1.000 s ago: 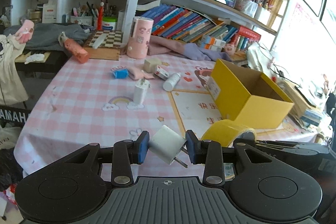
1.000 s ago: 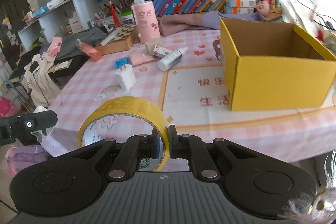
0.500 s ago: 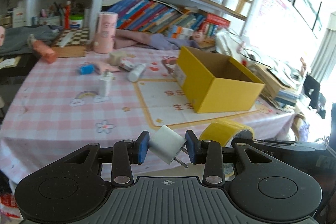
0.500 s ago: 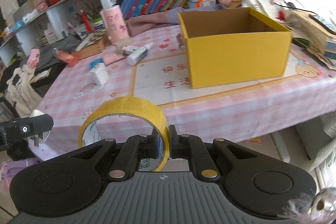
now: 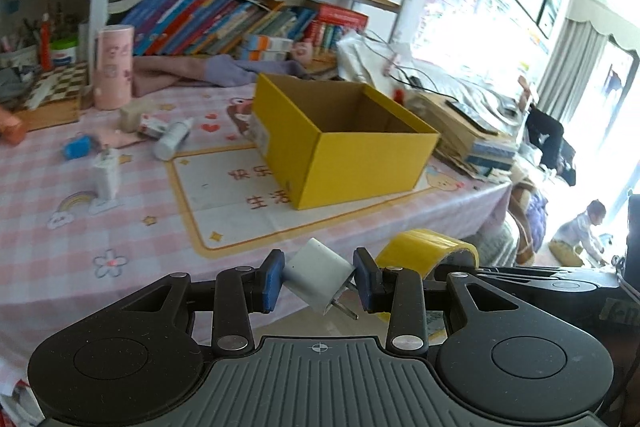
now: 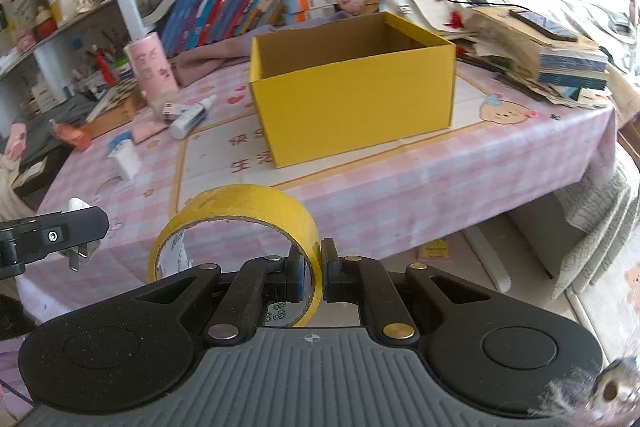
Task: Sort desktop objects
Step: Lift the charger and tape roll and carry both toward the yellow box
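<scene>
Much of the desk's left end is blurred in the left wrist view; the small items there, a white bottle [image 5: 173, 140], a blue object [image 5: 77, 146] and a white upright adapter [image 5: 106, 175], show only in outline. The floor of the yellow box [image 5: 362, 163] is hidden behind its near walls in both views. The shelf contents above cannot be made out singly.

The left gripper [image 5: 319, 278] has its blue pads pressed on the two sides of a white plug adapter [image 5: 318, 274], which sits tilted, its metal prongs pointing down and to the right. It is held off the near edge of the table [image 5: 132, 227].

The right gripper [image 6: 311, 271] is fully closed, its pads pinching the wall of a yellow tape roll [image 6: 240, 213]; one pad is inside the ring, the other outside. The roll stands on edge, also off the table's near edge, with the box well beyond it on the pink checked cloth.
</scene>
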`<state>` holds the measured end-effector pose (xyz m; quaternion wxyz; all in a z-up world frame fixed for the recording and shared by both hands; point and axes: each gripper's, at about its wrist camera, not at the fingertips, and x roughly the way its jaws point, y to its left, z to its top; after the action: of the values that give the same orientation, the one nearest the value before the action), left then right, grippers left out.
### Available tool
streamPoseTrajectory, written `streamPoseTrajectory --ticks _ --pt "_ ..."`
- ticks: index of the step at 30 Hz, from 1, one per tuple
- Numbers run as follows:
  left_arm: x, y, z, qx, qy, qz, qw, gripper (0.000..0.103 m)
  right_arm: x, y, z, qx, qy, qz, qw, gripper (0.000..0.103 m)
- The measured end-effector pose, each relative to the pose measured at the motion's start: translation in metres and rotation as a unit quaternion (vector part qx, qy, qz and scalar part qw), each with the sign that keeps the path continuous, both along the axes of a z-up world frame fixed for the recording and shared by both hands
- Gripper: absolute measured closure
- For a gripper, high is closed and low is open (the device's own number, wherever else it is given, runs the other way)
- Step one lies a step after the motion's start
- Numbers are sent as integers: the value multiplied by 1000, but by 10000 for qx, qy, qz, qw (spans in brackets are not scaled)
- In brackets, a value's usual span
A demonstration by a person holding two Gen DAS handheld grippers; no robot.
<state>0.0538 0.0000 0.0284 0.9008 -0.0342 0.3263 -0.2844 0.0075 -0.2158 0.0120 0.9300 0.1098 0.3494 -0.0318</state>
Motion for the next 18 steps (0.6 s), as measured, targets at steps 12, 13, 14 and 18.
streamPoseTrajectory --ticks 12,13,14,18 --pt "10 -20 -1 122 13 -142 9998 67 4 -10 -1 27 35 -54 10000 96" --pt "12 -22 -1 130 21 -154 9998 67 6 -12 -2 30 41 -61 10000 96" --pt "13 -24 -1 138 27 -174 9997 67 6 -13 -2 35 48 -69 10000 96" --pt "18 -33 -2 164 20 -300 9994 67 9 -20 -2 28 67 -111 9999 96"
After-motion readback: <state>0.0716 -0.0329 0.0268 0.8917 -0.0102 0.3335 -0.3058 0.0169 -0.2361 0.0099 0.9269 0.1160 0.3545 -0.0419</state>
